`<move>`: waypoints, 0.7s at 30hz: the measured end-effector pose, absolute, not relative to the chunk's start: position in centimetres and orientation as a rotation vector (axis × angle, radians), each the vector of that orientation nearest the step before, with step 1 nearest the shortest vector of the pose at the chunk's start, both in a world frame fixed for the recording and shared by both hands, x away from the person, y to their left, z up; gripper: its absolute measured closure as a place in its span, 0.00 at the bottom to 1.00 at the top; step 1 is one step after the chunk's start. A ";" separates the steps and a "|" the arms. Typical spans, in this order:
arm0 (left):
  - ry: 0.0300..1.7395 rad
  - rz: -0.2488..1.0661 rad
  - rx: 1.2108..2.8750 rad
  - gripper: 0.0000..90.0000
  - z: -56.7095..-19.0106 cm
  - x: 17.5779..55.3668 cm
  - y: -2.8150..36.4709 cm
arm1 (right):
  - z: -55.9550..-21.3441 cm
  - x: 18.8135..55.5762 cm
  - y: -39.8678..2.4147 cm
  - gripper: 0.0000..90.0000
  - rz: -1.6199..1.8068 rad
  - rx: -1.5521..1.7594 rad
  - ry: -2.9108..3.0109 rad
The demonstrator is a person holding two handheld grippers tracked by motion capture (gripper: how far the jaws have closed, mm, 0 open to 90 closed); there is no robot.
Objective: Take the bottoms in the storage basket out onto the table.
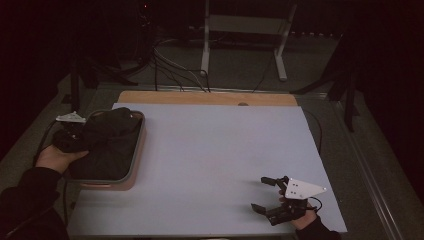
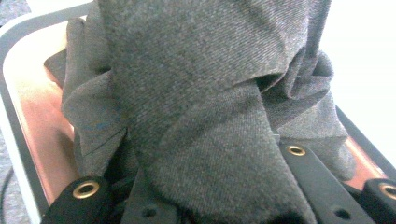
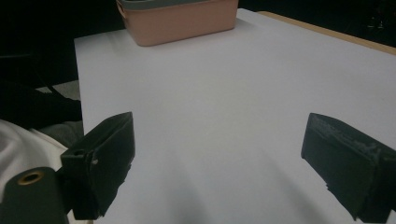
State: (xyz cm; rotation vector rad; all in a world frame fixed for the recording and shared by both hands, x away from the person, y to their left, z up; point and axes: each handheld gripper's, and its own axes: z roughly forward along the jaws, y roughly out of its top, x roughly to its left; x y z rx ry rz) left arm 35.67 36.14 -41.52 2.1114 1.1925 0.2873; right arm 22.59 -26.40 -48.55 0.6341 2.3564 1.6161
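Dim floor and cables lie beyond a white table [image 1: 210,150] in the high view, with a wooden strip along its far edge. At the table's 9 o'clock sits a pink bin [image 1: 134,165] with a grey rim, heaped with a dark grey cloth [image 1: 107,142]. The left gripper [image 1: 70,137] rests at the bin's 9 o'clock side, against the cloth, held by the person's left hand [image 1: 56,157]. At the table's 5 o'clock, well apart from the bin, the right gripper [image 1: 266,195] hovers with its jaws spread wide and nothing between them.

From the left gripper view, the cloth [image 2: 201,93] lies in folds over the jaws, covering their tips; whether they are clenched on it I cannot tell. Bin [image 2: 32,116] walls show at 9 o'clock and 4 o'clock.

From the right gripper view, the two black jaws stand far apart over bare table [image 3: 224,93], released. The bin [image 3: 177,18] stands at 12 o'clock.
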 end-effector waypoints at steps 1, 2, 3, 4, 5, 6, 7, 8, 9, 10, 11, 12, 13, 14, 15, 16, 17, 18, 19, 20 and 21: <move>1.196 0.278 2.101 0.80 -41.5 35.6 36.3 | -48.6 22.6 -26.4 0.11 1.616 0.634 2.356; 1.202 0.279 2.097 0.80 -41.4 35.6 36.4 | -48.6 22.6 -26.4 0.11 1.615 0.634 2.356; 1.200 0.282 2.090 0.80 -41.3 35.5 36.4 | -48.6 22.6 -26.4 0.11 1.616 0.634 2.355; 1.201 0.276 2.085 0.80 -41.2 35.5 36.5 | -48.6 22.6 -26.4 0.11 1.615 0.635 2.356; 1.202 0.285 2.079 0.80 -41.1 35.4 36.6 | -48.6 22.6 -26.4 0.11 1.614 0.634 2.356; 1.204 0.281 2.069 0.81 -41.0 35.3 36.7 | -48.6 22.6 -26.4 0.11 1.614 0.635 2.356; 1.202 0.281 2.062 0.81 -40.9 35.3 36.8 | -48.6 22.6 -26.4 0.11 1.614 0.635 2.356; 1.201 0.282 2.056 0.81 -40.8 35.2 36.9 | -48.6 22.6 -26.4 0.11 1.613 0.634 2.356; 1.196 0.283 2.059 0.81 -40.7 35.2 37.0 | -48.6 22.6 -26.4 0.11 1.613 0.634 2.355; 1.202 0.284 2.050 0.81 -40.6 35.1 37.0 | -48.6 22.6 -26.4 0.11 1.614 0.634 2.354; 1.198 0.282 2.048 0.81 -40.5 35.0 37.1 | -48.6 22.6 -26.4 0.11 1.615 0.634 2.353; 1.198 0.287 2.044 0.81 -40.4 35.0 37.2 | -48.6 22.6 -26.4 0.11 1.615 0.634 2.353; 1.198 0.279 2.035 0.81 -40.3 34.9 37.3 | -48.6 22.6 -26.4 0.11 1.614 0.636 2.353; 1.192 0.280 2.038 0.81 -40.2 34.9 37.3 | -48.6 22.6 -26.4 0.11 1.613 0.634 2.354; 1.197 0.274 2.032 0.81 -40.1 34.9 37.4 | -48.6 22.7 -26.4 0.11 1.608 0.632 2.356; 1.196 0.275 2.033 0.81 -40.0 34.9 37.5 | -48.6 22.7 -26.4 0.11 1.602 0.634 2.356; 1.197 0.277 2.027 0.81 -39.9 34.9 37.6 | -48.6 22.8 -26.4 0.11 1.606 0.633 2.351; 1.199 0.273 2.021 0.81 -39.8 34.8 37.7 | -48.5 22.8 -26.4 0.11 1.609 0.634 2.350; 1.199 0.278 2.015 0.81 -39.7 34.8 37.7 | -48.5 22.7 -26.4 0.11 1.605 0.632 2.350; 1.196 0.275 2.010 0.81 -39.6 34.7 37.8 | -48.5 22.7 -26.5 0.11 1.604 0.633 2.350; 1.193 0.279 2.007 0.81 -39.5 34.6 37.9 | -48.5 22.7 -26.5 0.11 1.608 0.635 2.349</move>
